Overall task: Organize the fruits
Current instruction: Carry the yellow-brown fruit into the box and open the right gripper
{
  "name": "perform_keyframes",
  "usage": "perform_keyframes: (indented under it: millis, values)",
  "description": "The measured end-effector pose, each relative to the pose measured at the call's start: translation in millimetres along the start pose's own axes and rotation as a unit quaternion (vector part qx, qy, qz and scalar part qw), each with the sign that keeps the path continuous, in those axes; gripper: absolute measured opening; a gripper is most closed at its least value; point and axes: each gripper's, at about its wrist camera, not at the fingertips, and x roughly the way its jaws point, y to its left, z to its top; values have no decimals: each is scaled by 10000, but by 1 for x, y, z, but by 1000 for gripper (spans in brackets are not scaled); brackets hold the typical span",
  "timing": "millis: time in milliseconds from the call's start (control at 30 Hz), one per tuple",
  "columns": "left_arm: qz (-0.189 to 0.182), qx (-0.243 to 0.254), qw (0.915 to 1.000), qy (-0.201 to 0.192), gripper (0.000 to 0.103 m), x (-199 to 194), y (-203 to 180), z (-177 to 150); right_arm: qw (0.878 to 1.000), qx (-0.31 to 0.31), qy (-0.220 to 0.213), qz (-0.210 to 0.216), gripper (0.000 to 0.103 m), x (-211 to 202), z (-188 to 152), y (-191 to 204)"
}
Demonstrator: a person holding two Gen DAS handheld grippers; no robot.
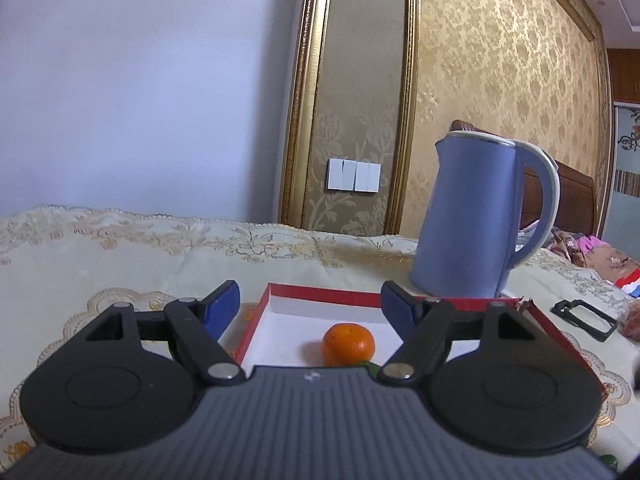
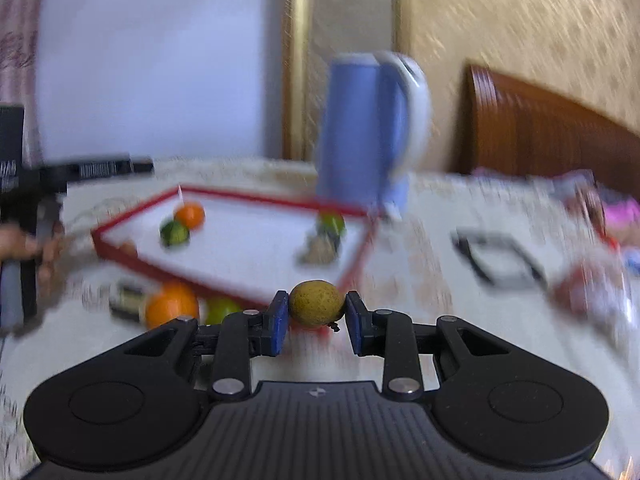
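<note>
My right gripper (image 2: 317, 312) is shut on a small yellow-green fruit (image 2: 316, 307), held just in front of the red-rimmed white tray (image 2: 240, 240). In the tray lie an orange (image 2: 190, 215), a dark green fruit (image 2: 174, 233), a lime-green fruit (image 2: 331, 222) and a brownish one (image 2: 320, 250). An orange (image 2: 171, 307) and a green fruit (image 2: 221, 310) lie on the cloth in front of the tray. My left gripper (image 1: 310, 304) is open over the tray (image 1: 280, 330), above an orange (image 1: 348, 343).
A blue kettle (image 1: 472, 216) stands behind the tray, also in the right wrist view (image 2: 360, 132). A black frame (image 2: 500, 260) lies on the cloth to the right. A wooden headboard (image 2: 552, 132) is behind. The right wrist view is motion-blurred.
</note>
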Motion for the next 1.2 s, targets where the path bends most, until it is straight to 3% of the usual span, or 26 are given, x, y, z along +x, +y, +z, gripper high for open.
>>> perform_keyframes:
  millis: [200,433,767,1200]
  values:
    - [0,-58,9999,96,75,0,4,-4,9978,-640,53,132,30,74,51,24]
    - [26,-139,9996,252,75,4,8,-6,9946,-816,609,186,30,154,59,35]
    - [-53,-91,9994,319,75,6,5,-6,9901,-902,1066,107,30,171,49,31]
    - [-47,-94,9993,369,75,7,6,-5,9887,-907,1188,70,30,172,49,33]
